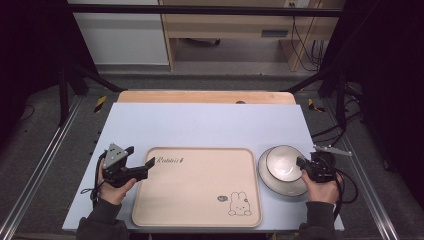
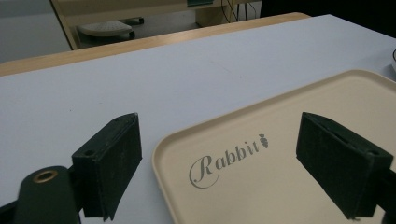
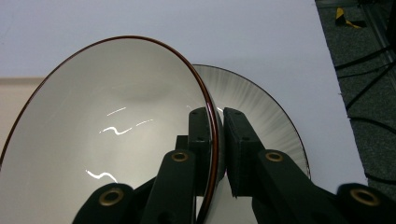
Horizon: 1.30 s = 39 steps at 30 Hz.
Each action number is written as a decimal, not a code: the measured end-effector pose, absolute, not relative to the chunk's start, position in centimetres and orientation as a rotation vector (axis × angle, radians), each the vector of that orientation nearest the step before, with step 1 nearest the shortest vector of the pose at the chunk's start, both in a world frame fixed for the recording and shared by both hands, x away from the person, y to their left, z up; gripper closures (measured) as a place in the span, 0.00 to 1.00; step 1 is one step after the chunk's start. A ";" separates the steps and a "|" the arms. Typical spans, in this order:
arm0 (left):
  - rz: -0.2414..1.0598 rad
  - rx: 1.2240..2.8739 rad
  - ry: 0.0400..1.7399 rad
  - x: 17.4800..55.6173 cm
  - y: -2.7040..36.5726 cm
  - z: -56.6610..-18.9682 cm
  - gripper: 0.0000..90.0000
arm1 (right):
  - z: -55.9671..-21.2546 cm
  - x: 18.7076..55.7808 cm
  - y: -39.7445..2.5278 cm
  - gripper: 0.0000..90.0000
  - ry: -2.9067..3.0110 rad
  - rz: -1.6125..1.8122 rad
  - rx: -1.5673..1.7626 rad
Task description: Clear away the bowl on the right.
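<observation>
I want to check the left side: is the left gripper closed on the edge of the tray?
No, the left gripper is open, its jaws wide apart over the tray corner without touching it.

White bowl (image 3: 107, 135) with a thin dark-red rim, tilting above a grey-rimmed plate (image 3: 261, 112), its rim lying between the jaws of the right gripper (image 3: 218, 140); plate sitting on the table just right of the tray.

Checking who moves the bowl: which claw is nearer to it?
Right. The right claw is shut on the bowl rim; the left claw is open at the tray's far-left corner.
</observation>
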<state>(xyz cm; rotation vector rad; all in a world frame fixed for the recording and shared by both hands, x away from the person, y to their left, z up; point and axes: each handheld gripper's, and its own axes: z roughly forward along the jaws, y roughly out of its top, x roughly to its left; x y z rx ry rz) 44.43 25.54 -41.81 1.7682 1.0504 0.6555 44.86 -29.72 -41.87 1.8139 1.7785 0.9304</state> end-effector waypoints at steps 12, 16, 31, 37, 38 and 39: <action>0.655 1.773 1.049 44.5 25.5 -41.9 0.15 | -41.1 44.5 -29.0 0.91 1.803 0.958 1.765; 0.654 1.775 1.051 44.5 25.4 -41.9 0.15 | -41.0 44.4 -28.7 0.91 1.809 0.965 1.760; 0.653 1.773 1.046 44.5 25.5 -41.8 0.15 | -40.3 44.1 -28.1 0.91 1.823 0.995 1.723; 0.652 1.775 1.043 44.4 25.4 -41.9 0.15 | -39.7 43.9 -27.5 0.91 1.833 1.011 1.701; 0.652 1.775 1.044 44.4 25.4 -41.9 0.15 | -39.6 43.9 -27.5 0.91 1.837 1.014 1.694; 0.652 1.774 1.044 44.4 25.4 -41.9 0.15 | -39.5 43.8 -27.4 0.91 1.839 1.021 1.691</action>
